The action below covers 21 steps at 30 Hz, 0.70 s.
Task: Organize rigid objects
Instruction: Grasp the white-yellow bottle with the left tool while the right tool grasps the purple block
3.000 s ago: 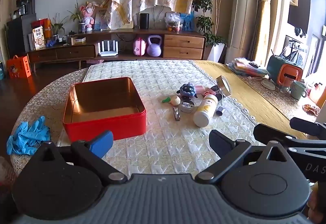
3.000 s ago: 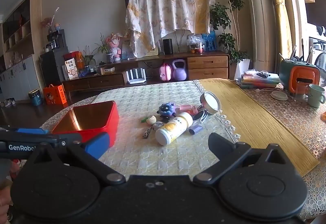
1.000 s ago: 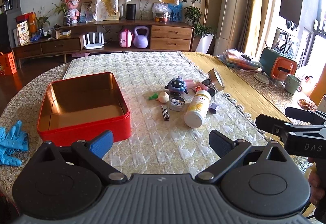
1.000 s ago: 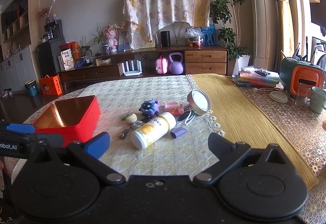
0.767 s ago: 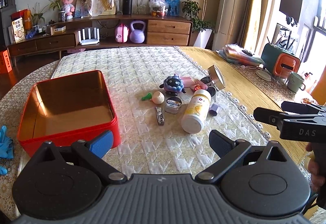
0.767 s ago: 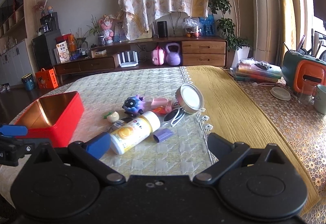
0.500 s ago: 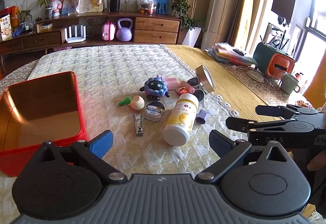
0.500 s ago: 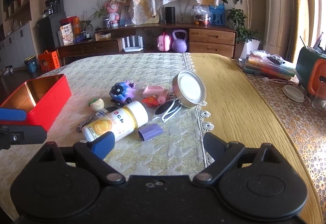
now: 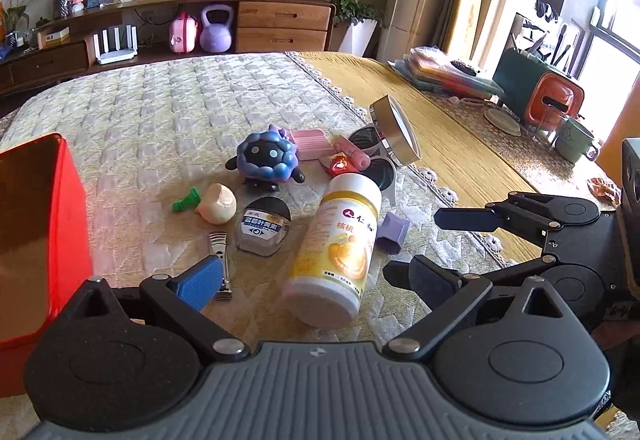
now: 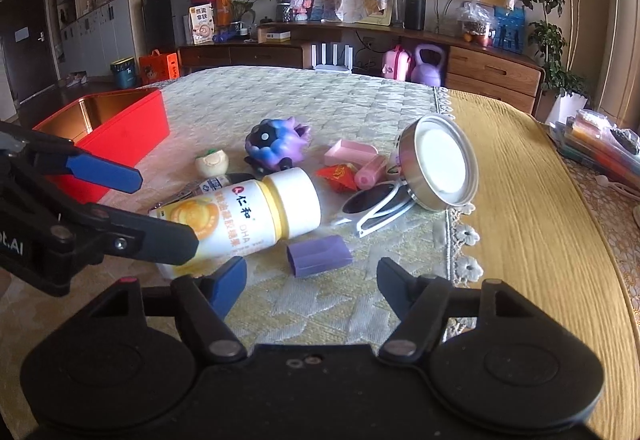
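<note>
A white and yellow bottle (image 9: 336, 248) (image 10: 244, 217) lies on its side on the quilted cloth. My left gripper (image 9: 312, 280) is open, its fingers on either side of the bottle's near end. My right gripper (image 10: 310, 280) is open just in front of a small purple block (image 10: 318, 255) (image 9: 394, 228). Around them lie a nail clipper (image 9: 220, 260), a small round jar (image 9: 262, 226), a blue-purple toy (image 9: 266, 159), sunglasses (image 10: 376, 205) and a round metal lid (image 10: 440, 167). An empty red tin box (image 9: 40, 232) (image 10: 112, 127) stands at the left.
A pink case (image 10: 350, 151), a pink tube (image 10: 370, 165) and a red wrapper (image 10: 338, 173) lie behind the bottle. A cream ball with a green piece (image 9: 216, 199) lies near the jar. A yellow runner (image 10: 540, 199) covers the right. A toaster and mugs (image 9: 556, 111) stand far right.
Both grippers have moved forward and down toward the pile. The left one now straddles the bottle's end, and the right one has come up to the purple block. The red box has slid to the left edge.
</note>
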Tool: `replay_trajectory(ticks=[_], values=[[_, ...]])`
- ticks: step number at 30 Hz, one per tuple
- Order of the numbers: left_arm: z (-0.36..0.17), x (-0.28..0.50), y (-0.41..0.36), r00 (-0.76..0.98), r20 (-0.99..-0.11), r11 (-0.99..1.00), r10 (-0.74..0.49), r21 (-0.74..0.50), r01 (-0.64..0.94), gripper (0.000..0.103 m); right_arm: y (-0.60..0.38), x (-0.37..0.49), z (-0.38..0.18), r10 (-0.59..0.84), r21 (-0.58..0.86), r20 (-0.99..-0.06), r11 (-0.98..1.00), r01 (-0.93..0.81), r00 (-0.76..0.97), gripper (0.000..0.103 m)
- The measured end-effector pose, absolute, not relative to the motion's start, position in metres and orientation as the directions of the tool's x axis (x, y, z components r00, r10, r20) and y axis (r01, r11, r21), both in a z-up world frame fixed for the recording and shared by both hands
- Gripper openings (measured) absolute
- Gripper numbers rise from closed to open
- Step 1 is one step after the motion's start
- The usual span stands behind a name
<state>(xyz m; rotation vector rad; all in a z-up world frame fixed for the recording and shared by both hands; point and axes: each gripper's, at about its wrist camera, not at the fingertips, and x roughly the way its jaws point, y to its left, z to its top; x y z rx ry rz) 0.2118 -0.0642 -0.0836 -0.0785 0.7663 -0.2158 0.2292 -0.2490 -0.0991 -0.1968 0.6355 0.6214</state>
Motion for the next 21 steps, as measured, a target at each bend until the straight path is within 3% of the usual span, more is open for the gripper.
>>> replay_trajectory(ticks=[6,8,10,13,17,21], values=[[-0.097,0.233,-0.066,0.640,-0.727,0.968,-0.249,-0.176,0.177,0.076,-0.249,0.237,-0.105,0.508,0.023,-0.609,0.779,-0.627,0.609,0.056],[-0.100,0.235,-0.066,0.627,-0.734,0.965,-0.261,-0.185,0.185,0.062,-0.248,0.238,-0.106,0.513,0.019,-0.607,0.773,-0.635,0.607,0.056],[-0.102,0.240,-0.066,0.610,-0.742,0.961,-0.278,-0.201,0.192,0.055,-0.248,0.238,-0.106,0.518,0.013,-0.604,0.766,-0.643,0.606,0.054],[-0.102,0.243,-0.068,0.608,-0.744,0.961,-0.276,-0.197,0.196,0.053,-0.249,0.237,-0.106,0.528,0.022,-0.596,0.764,-0.645,0.605,0.050],[-0.101,0.246,-0.069,0.604,-0.745,0.959,-0.282,-0.203,0.197,0.051,-0.251,0.239,-0.105,0.524,0.025,-0.587,0.774,-0.633,0.617,0.037],[-0.101,0.246,-0.068,0.607,-0.747,0.962,-0.271,-0.192,0.193,0.050,-0.254,0.238,-0.103,0.520,0.027,-0.583,0.780,-0.625,0.624,0.036]])
